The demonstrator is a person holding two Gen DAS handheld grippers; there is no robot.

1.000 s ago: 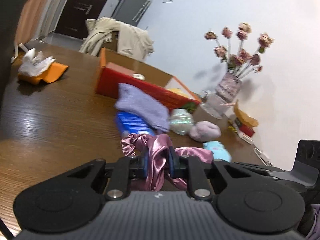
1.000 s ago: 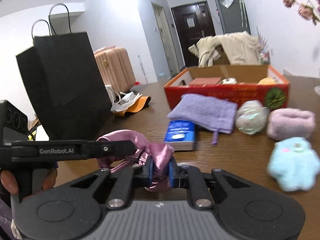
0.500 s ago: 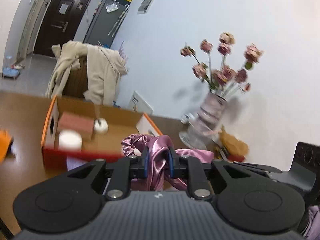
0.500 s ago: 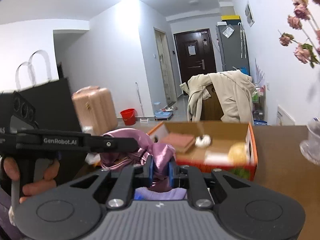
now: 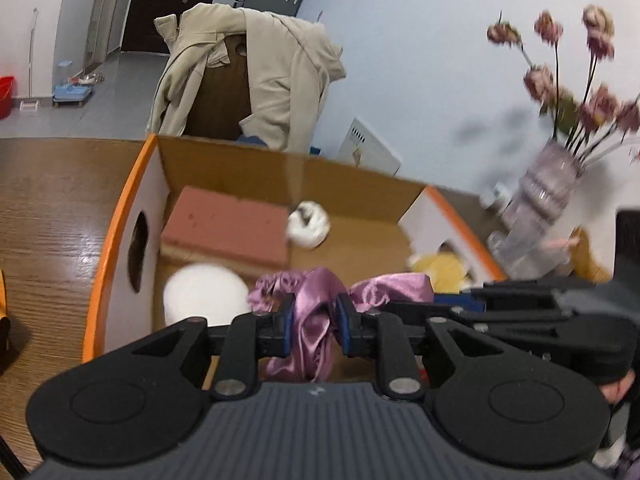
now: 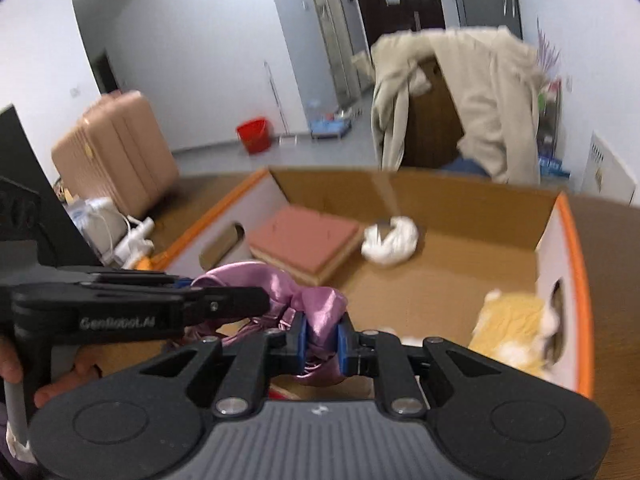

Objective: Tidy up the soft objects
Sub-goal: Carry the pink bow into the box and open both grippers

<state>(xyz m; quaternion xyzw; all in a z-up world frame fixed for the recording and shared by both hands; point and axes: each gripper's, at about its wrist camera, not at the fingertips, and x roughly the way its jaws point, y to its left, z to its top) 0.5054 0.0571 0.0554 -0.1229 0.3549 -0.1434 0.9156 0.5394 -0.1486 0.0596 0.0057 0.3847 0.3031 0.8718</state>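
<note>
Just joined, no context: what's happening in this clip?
A person is tidying soft items into a cardboard box. Both grippers, left and right, are shut on one purple satin scrunchie, held over the open box. A foam block, white ball and yellow plush are already inside.

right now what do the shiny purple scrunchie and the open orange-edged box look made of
Shiny purple scrunchie: likely satin, glossy with soft gathered folds. Open orange-edged box: corrugated cardboard by its look, matte brown inside, white outer walls with a cut hand-hole.
</note>
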